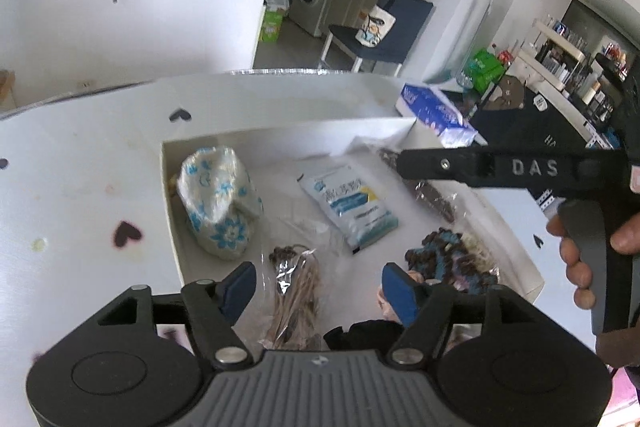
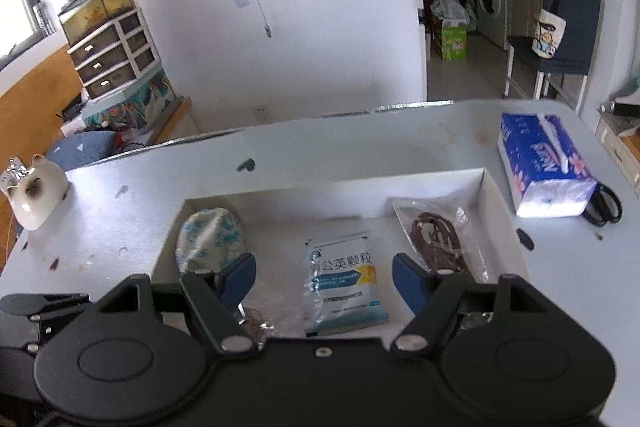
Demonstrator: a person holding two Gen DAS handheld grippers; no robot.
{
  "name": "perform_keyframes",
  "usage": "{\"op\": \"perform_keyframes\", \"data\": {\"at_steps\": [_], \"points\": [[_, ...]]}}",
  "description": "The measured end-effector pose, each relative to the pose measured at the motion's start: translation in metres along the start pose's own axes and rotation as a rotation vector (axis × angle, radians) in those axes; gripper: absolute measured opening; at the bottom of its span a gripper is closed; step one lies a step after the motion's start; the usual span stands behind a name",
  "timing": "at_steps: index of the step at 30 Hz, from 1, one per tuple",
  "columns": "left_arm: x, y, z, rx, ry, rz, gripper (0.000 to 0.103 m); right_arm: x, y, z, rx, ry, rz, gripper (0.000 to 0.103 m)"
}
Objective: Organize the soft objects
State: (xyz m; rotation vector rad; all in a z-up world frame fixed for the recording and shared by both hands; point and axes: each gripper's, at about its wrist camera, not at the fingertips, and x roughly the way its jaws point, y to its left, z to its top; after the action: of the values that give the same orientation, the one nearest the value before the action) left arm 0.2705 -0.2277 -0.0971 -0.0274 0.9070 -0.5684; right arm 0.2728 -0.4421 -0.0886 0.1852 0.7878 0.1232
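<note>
A shallow white box (image 1: 170, 187) sits on the white table and shows in both views (image 2: 490, 187). In it lie a blue-flowered cloth bundle (image 1: 218, 201) (image 2: 210, 241), a white-and-blue sachet (image 1: 350, 207) (image 2: 344, 283), a clear bag of brown cord (image 1: 294, 291), another clear bag of dark cord (image 2: 438, 241) (image 1: 434, 199) and a dark knitted piece (image 1: 452, 259). My left gripper (image 1: 318, 289) is open above the brown cord bag. My right gripper (image 2: 324, 281) is open above the sachet; its arm (image 1: 500, 169) crosses the left wrist view.
A blue tissue pack (image 2: 542, 163) (image 1: 436, 111) lies right of the box, with black scissors (image 2: 606, 205) beside it. A white cat figurine (image 2: 34, 193) stands at the table's left edge. A blue chair (image 2: 560, 35) and a washing machine (image 2: 492, 1) stand beyond.
</note>
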Motion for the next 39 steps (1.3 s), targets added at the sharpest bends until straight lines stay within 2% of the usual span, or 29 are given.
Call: {"op": "perform_keyframes", "data": {"at_steps": [4,9,18,31,36,39], "points": [[-0.019,-0.008,0.0,-0.005,-0.034,0.022,0.074,-0.019,0.004,0.001,-0.029,-0.031,0.015,0.077],[-0.043,-0.019,-0.004,-0.021,-0.095,0.077,0.087,-0.043,0.006,0.001,-0.064,-0.077,0.037,0.079],[-0.086,-0.032,-0.019,-0.07,-0.189,0.145,0.103,-0.082,0.008,-0.01,-0.108,-0.135,0.06,0.086],[-0.152,-0.029,-0.047,-0.107,-0.278,0.261,0.103,-0.141,0.026,-0.042,-0.097,-0.237,0.051,0.097],[-0.176,-0.039,-0.068,-0.06,-0.305,0.39,0.103,-0.167,0.038,-0.065,-0.088,-0.272,0.022,0.101],[-0.19,-0.041,-0.085,-0.061,-0.321,0.414,0.103,-0.176,0.045,-0.082,-0.073,-0.271,-0.001,0.103]]}}
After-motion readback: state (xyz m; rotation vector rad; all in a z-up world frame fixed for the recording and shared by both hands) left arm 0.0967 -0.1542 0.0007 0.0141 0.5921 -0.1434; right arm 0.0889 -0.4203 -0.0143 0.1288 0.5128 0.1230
